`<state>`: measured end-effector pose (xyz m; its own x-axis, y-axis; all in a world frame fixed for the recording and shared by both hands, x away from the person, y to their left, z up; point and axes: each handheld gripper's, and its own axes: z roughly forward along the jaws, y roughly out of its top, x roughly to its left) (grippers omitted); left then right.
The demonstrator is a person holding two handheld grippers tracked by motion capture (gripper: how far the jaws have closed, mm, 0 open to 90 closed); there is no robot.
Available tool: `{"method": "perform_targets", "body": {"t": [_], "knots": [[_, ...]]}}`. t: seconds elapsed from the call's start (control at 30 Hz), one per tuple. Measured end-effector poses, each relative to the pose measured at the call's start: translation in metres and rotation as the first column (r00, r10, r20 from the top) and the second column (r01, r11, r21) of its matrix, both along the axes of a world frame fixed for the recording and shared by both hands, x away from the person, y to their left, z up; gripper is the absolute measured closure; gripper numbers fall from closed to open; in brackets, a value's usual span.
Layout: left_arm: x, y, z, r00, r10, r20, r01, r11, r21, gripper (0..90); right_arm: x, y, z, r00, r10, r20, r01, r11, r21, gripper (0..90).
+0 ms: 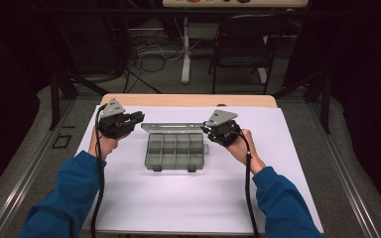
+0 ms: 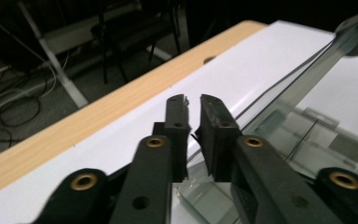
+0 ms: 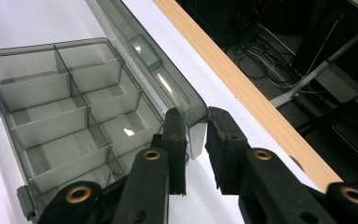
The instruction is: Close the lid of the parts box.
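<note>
box: clear grey compartment box [image 1: 174,151] on the white sheet [image 1: 178,198], between the two grippers; compartments look empty
lid: lid [image 3: 144,56] swung up, standing near upright along the box's far edge
right gripper: right gripper [image 3: 196,122] has the lid's corner between its fingertips, jaws nearly closed and pinching the thin plastic edge; box body sits just left of and below its fingers
left gripper: left gripper [image 2: 192,103] jaws almost together, narrow gap, nothing between them; lid's other end lies just right of its fingers, apart from them
risk 1: lid held by one corner only, thin slick edge, could slip out and drop shut
risk 2: pulling on that corner could twist the lid or drag the light box across the sheet
risk 3: left fingertips close to the lid edge, a stray nudge could push it against the right grip
</note>
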<state>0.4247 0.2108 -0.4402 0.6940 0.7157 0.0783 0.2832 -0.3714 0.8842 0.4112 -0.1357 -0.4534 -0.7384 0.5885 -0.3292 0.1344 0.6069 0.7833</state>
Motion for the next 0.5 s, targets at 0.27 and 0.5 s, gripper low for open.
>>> {"method": "perform_targets", "body": {"t": [0.27,0.5], "knots": [[-0.002,-0.006,-0.005,0.9985,-0.037,-0.040,0.038,0.9990,0.024,89.8,-0.001,-0.003,0.002,0.9996,0.007,-0.028,-0.007,1.0000,0.000,59.6],[-0.010,-0.006,-0.009,0.9975,-0.057,-0.042,0.059,0.9976,0.036,90.0,-0.009,-0.011,0.009,0.9972,0.031,-0.068,-0.026,0.9972,0.071,38.3]]}}
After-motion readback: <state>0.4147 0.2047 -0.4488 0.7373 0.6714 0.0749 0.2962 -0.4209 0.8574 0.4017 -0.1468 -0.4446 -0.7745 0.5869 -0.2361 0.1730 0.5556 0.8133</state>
